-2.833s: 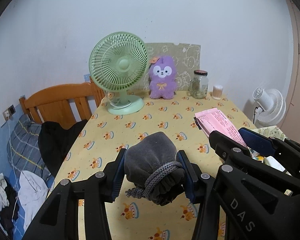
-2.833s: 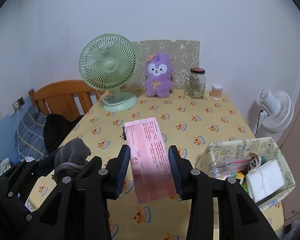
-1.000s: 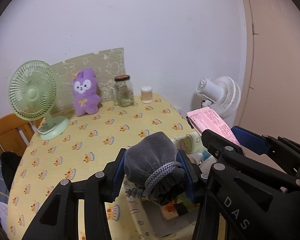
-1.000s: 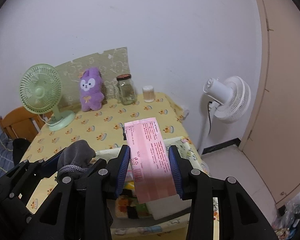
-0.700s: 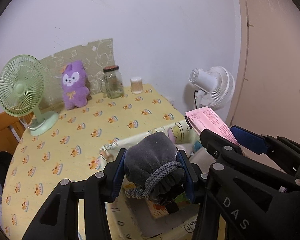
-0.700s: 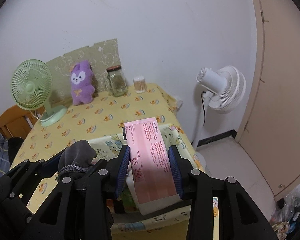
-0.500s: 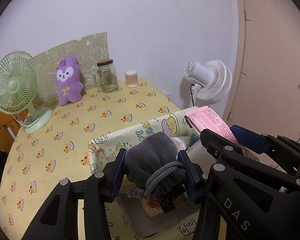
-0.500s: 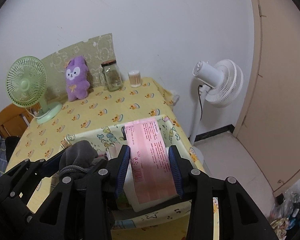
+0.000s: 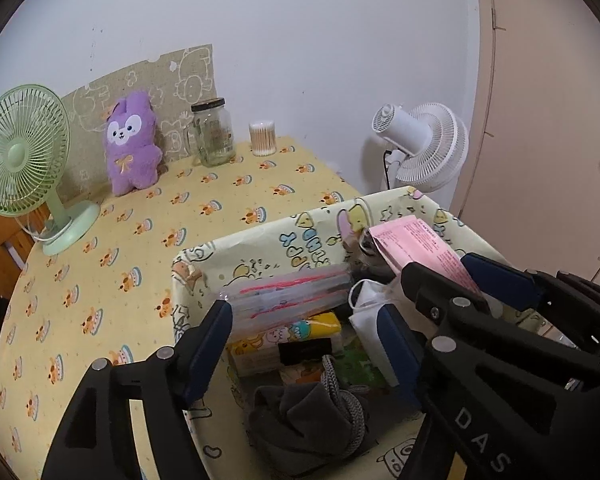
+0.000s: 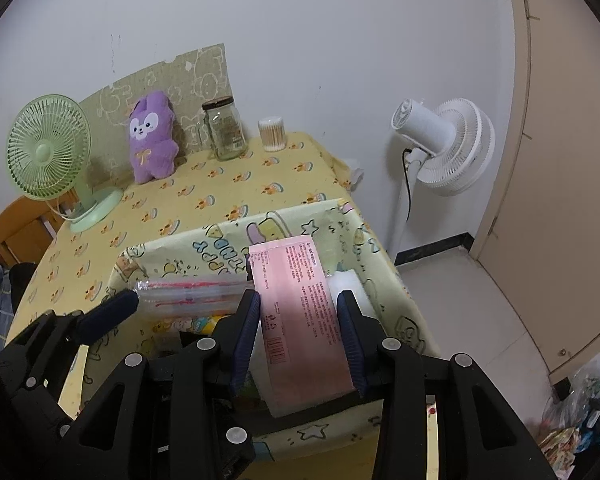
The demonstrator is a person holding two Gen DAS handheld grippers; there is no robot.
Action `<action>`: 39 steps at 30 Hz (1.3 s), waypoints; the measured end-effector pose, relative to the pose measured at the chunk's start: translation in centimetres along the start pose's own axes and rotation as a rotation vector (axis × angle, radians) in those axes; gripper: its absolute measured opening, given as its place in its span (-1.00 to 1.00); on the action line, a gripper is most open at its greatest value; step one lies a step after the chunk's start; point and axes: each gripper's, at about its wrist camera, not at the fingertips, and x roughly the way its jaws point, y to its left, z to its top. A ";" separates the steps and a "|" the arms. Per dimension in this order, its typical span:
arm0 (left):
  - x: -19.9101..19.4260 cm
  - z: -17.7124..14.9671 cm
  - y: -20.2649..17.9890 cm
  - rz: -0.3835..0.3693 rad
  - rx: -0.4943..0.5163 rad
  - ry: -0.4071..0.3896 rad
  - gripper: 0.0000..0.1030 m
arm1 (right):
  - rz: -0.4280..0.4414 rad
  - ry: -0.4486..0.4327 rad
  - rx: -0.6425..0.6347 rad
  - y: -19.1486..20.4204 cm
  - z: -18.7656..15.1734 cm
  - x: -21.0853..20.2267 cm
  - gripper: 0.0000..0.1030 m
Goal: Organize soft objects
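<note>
Both grippers are matte black plastic. The left gripper (image 9: 306,344) has dark-blue finger pads and silver screws, and the right gripper (image 10: 298,336) matches it — white letters "DAS" at five o'clock.

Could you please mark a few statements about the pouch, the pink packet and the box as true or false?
1. The grey drawstring pouch lies inside the patterned storage box. True.
2. The left gripper is clamped on the pouch. False: its jaws have just been opening, and the pouch lies below them, free.
3. The right gripper holds the pink packet over the box. True.
4. The purple plush toy sits in the box. False: it stands on the table by the wall.
</note>
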 end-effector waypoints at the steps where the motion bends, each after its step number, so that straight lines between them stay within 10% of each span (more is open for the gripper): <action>1: 0.0 0.0 0.1 -0.006 0.005 -0.002 0.49 | 0.001 0.000 0.002 0.1 0.0 0.1 -0.16; 20: -2.4 -0.4 0.6 0.007 0.045 0.000 0.62 | 0.031 -0.009 0.033 1.3 -0.4 -1.2 -0.12; 25: -3.0 -1.1 0.5 -0.001 0.052 0.014 0.82 | 0.045 -0.007 0.009 1.6 -1.0 -1.7 0.45; 39: -7.0 -1.7 1.0 0.041 0.039 -0.050 0.89 | 0.051 -0.043 0.011 2.9 -1.6 -5.6 0.66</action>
